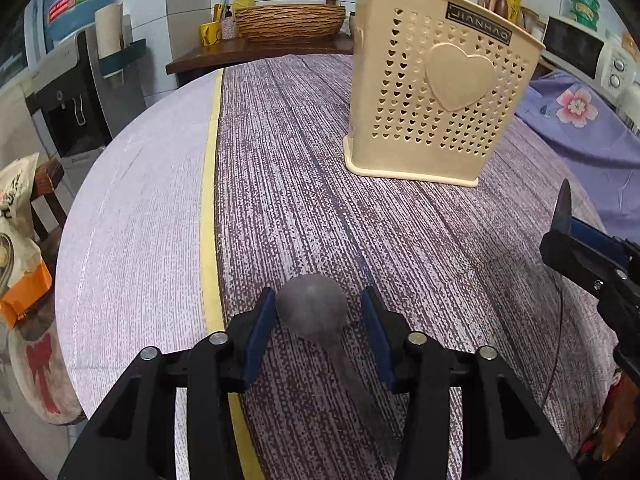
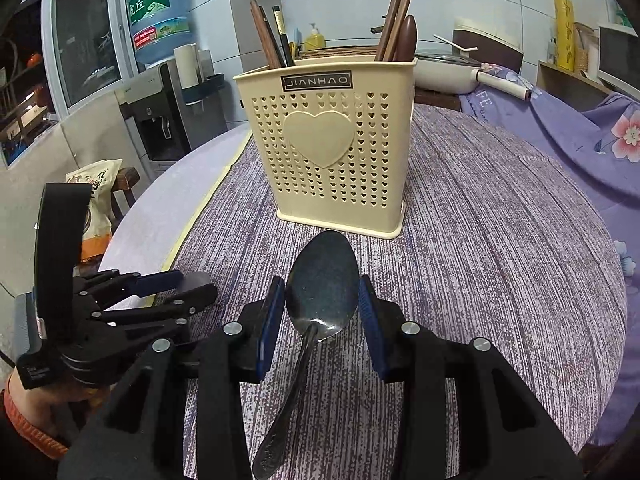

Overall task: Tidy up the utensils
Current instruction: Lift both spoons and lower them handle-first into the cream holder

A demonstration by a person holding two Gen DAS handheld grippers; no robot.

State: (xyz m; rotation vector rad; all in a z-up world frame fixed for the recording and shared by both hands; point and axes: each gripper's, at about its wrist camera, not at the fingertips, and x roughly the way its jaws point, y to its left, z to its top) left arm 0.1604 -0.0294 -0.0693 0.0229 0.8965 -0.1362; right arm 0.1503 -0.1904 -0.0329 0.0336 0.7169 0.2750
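Right wrist view showed the right tool (image 2: 323,312) clenched on a steel spoon (image 2: 322,280), its blue pads pressing the two edges of the bowl while the slim handle hung down toward the camera, clear of the surface (image 2: 500,240). The spoon looked stiff, light and slick, so a grip across the rounded bowl could let it pivot or slip; the flat neck would probably be a steadier hold. Left wrist view showed the left tool (image 1: 319,316) released around a second spoon (image 1: 312,304), dull grey, lying on the striped woven cloth with a gap at one pad. Ahead stood the cream plastic holder (image 2: 324,152), rigid, pierced with small hearts, already carrying wooden chopsticks (image 2: 394,20) upright.
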